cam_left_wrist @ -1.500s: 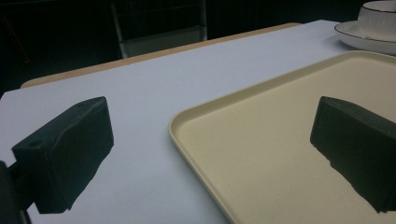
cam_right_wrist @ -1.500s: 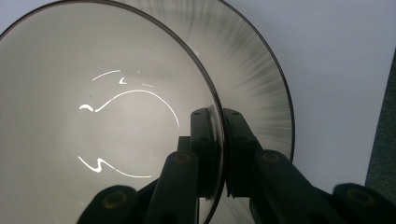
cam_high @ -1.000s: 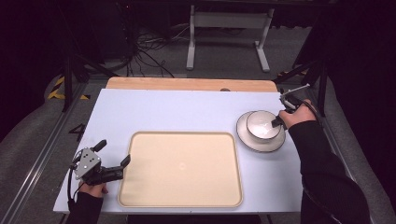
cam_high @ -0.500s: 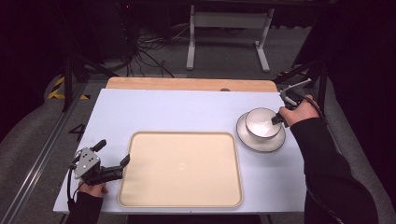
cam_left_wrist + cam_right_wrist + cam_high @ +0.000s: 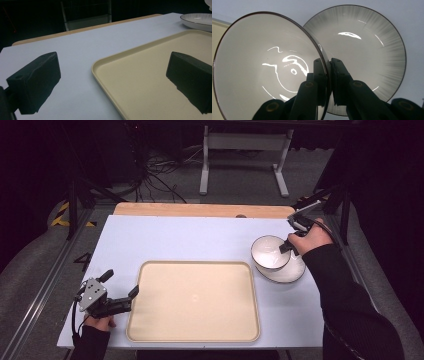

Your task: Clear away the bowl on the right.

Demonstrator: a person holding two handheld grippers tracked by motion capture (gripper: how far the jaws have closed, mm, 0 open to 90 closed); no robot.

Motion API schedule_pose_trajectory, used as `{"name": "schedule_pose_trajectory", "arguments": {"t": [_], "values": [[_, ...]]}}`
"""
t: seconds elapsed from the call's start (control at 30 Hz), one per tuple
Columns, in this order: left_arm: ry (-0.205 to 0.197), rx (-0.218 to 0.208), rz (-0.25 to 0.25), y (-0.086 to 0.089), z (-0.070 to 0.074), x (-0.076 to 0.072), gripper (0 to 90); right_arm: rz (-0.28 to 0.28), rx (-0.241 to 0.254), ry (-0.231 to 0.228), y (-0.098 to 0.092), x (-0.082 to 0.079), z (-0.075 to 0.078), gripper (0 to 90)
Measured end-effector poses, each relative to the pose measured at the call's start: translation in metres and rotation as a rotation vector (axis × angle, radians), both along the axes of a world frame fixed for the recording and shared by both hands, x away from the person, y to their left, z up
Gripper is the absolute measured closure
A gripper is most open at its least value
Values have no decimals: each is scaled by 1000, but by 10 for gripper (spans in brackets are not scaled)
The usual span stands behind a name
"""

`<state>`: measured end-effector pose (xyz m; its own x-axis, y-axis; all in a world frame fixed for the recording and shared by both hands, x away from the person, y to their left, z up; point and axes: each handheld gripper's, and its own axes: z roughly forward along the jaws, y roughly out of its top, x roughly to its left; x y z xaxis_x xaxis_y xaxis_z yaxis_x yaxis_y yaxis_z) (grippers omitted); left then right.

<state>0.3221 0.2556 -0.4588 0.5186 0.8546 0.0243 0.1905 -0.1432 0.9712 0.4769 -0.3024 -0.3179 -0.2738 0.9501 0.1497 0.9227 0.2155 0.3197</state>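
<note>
My right gripper (image 5: 286,247) is shut on the rim of a white bowl (image 5: 270,251), which hangs tilted just above the left part of a white plate (image 5: 295,271) with a dark rim. In the right gripper view its pads (image 5: 322,72) pinch the bowl (image 5: 269,67) at its right edge, with the plate (image 5: 367,50) behind it. A beige tray (image 5: 195,320) lies in the middle of the table. At the tray's left edge my left gripper (image 5: 121,283) rests open, its jaws wide apart over the tray's corner (image 5: 150,82) and holding nothing.
The table top (image 5: 190,240) is pale, with a wooden strip (image 5: 200,210) along its far edge. Beyond it on the floor are cables and a metal stand (image 5: 240,150). The plate's edge (image 5: 197,21) is in the far right of the left gripper view.
My right gripper has lifted the bowl off the plate and carried it a little left, towards the tray. The left gripper has stayed put.
</note>
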Motion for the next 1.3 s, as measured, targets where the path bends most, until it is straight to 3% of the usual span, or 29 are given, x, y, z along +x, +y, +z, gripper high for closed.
{"name": "schedule_pose_trajectory", "arguments": {"t": [0.47,1.3], "values": [[4,-9,4,1,0,0,1,58,46,20,41,-4,1,832],[-2,-38,-10,2,2,0,1,247,137,53,127,-14,-2,824]]}}
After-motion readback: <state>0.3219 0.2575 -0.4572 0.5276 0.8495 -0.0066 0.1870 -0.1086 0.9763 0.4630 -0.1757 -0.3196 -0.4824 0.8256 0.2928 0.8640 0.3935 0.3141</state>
